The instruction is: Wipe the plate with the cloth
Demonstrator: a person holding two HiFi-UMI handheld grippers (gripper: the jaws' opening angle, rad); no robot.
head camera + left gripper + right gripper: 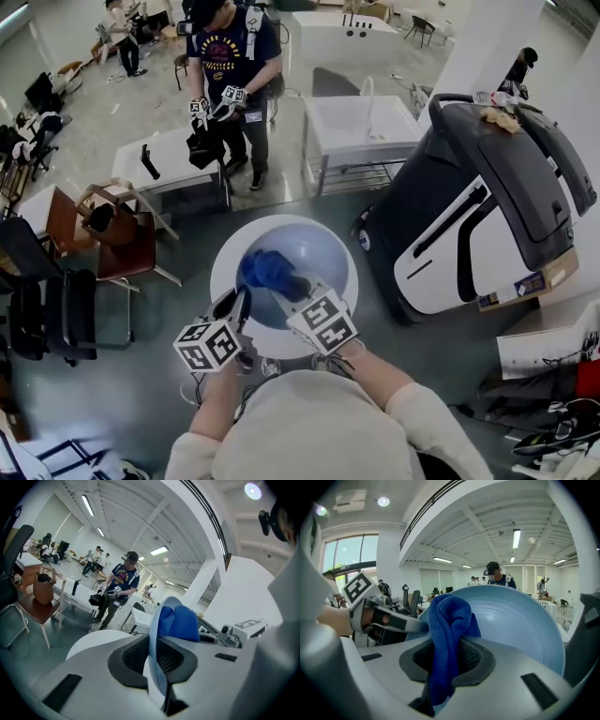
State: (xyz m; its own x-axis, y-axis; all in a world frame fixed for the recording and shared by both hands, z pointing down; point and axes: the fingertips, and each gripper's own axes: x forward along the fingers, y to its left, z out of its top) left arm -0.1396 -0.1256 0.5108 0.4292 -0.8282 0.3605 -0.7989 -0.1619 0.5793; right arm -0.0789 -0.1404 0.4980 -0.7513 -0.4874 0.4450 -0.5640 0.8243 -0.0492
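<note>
**Left gripper** (159, 660): the jaws are clamped on the rim of the plate (151, 634). The plate stands edge-on between the pads and is held up with no support under it.

Risk: the grip takes only a narrow strip of rim. Wiping pressure on the plate's face could lever it out of the pads. The head view shows only floor below, so a slip would likely mean a drop.

**Right gripper** (447, 660): the jaws are clenched on a fold of the blue cloth (449, 620).

Risk: the cloth is bunched, so little of it meets the surface. A hard stroke could pull the fold free or bring the jaw tips onto the plate itself.

**Position, from the left gripper:** the plate runs straight ahead and upward from the jaws. The cloth sits ahead, against the plate's right-hand face.

**Position, from the right gripper:** the cloth rises from between the jaws, and its upper bunch appears to rest on the plate's hollow face. That face fills the space directly ahead and to the right. The left gripper holds the rim off to the left.
</note>
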